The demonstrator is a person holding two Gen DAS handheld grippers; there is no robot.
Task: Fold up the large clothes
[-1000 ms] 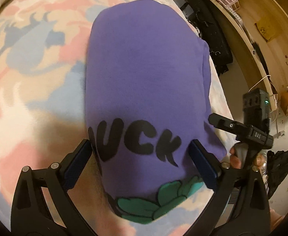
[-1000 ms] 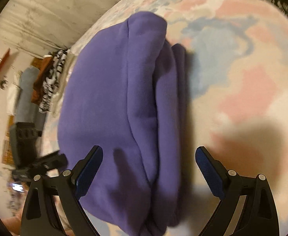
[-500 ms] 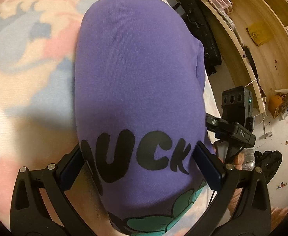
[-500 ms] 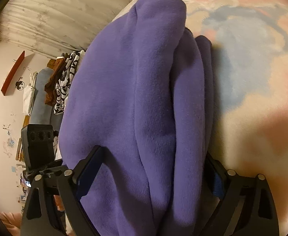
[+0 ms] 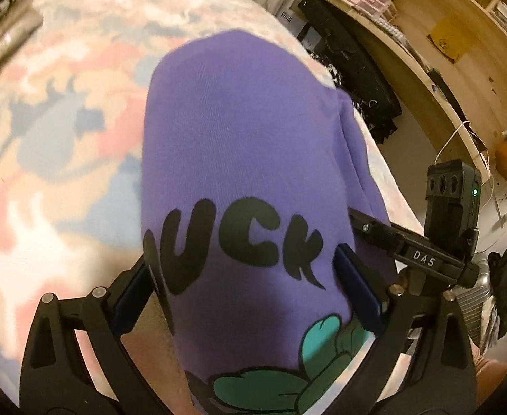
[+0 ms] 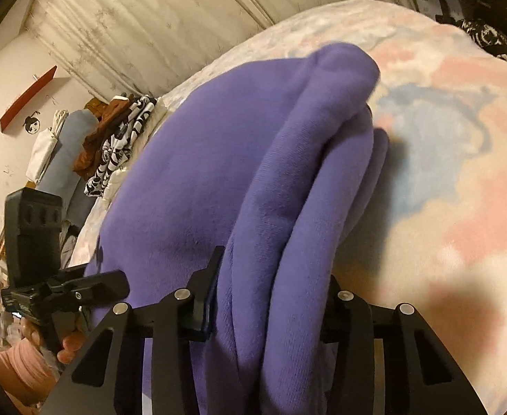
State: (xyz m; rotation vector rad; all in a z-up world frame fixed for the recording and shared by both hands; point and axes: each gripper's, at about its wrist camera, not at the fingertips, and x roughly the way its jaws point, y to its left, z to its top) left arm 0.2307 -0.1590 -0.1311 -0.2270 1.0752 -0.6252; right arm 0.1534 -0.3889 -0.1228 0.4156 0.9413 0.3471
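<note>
Two grippers pinch a folded purple sweatshirt (image 5: pixel 239 159) lying on a pastel patterned blanket (image 5: pixel 46 180): the left gripper (image 5: pixel 243 276) clamps its printed end, while the right gripper (image 6: pixel 270 297), jaws just closing, squeezes the stacked folds. Wooden shelves (image 5: pixel 436 52) stand beyond.

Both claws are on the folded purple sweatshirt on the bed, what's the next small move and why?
Probably lift together. The right claw has just been closing and now pinches the purple sweatshirt's stacked folds; the left claw straddles its printed end on the pastel blanket.
</note>
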